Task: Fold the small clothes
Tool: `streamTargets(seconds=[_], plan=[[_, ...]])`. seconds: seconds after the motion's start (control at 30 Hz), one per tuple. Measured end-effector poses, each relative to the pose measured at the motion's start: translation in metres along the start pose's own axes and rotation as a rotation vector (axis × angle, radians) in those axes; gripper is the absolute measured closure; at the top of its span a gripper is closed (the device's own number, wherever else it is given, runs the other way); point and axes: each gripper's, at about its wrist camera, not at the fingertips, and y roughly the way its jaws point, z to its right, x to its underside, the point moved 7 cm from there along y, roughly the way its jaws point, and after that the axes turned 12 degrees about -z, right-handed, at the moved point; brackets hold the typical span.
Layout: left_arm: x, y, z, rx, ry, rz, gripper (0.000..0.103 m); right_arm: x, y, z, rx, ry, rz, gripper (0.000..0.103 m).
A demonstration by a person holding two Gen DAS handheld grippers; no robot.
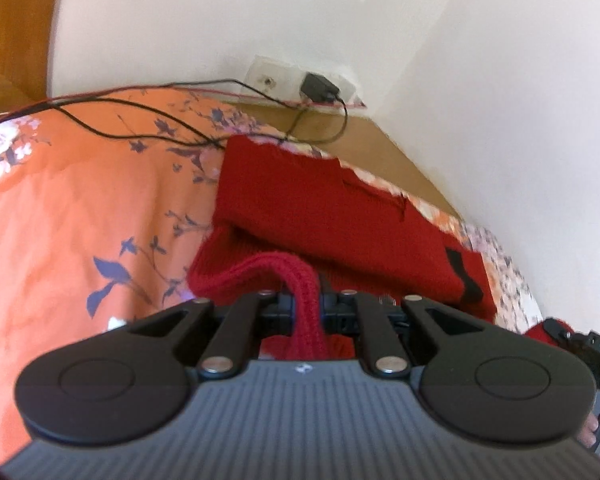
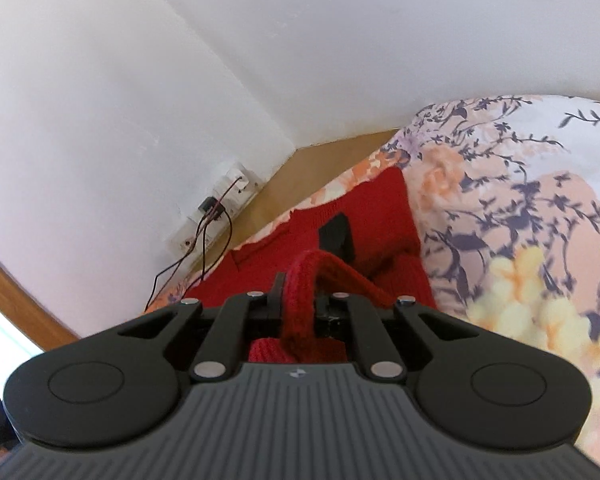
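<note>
Tongs of both hands are closed on cloth: the left tongs (image 1: 306, 300) pinch a ribbed edge of the red knitted garment (image 1: 324, 208), and the right tongs (image 2: 300, 304) pinch a like roll of its knit. We see the garment lying on the floral bedsheet (image 1: 68, 208), near the corner of the white wall (image 1: 480, 60), with its near edge lifted by both grips. We judge the knit soft, light and stretchy, sagging between holds; thick ribbed hems or corners give the surest purchase. Black cables (image 1: 132, 128) trail across the sheet beside it.
</note>
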Motion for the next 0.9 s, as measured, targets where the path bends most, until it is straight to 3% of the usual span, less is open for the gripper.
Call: streamTargets(seconds=[0.13,0.5,0.9], plan=[[-0.018,0.0,-0.001,-0.016,-0.041,0.03,0.092,-0.024,0.012,0.003,-0.027,0.021,0.017,0.094],[-0.058,0.019,0.015,-0.126,-0.031,0.084,0.092,-0.072,0.048,0.0,-0.04,-0.046,0.032,0.094],[-0.082,0.063,0.006,-0.223,-0.084,0.079,0.092,-0.094,0.102,0.03,0.002,-0.043,-0.024,0.094]])
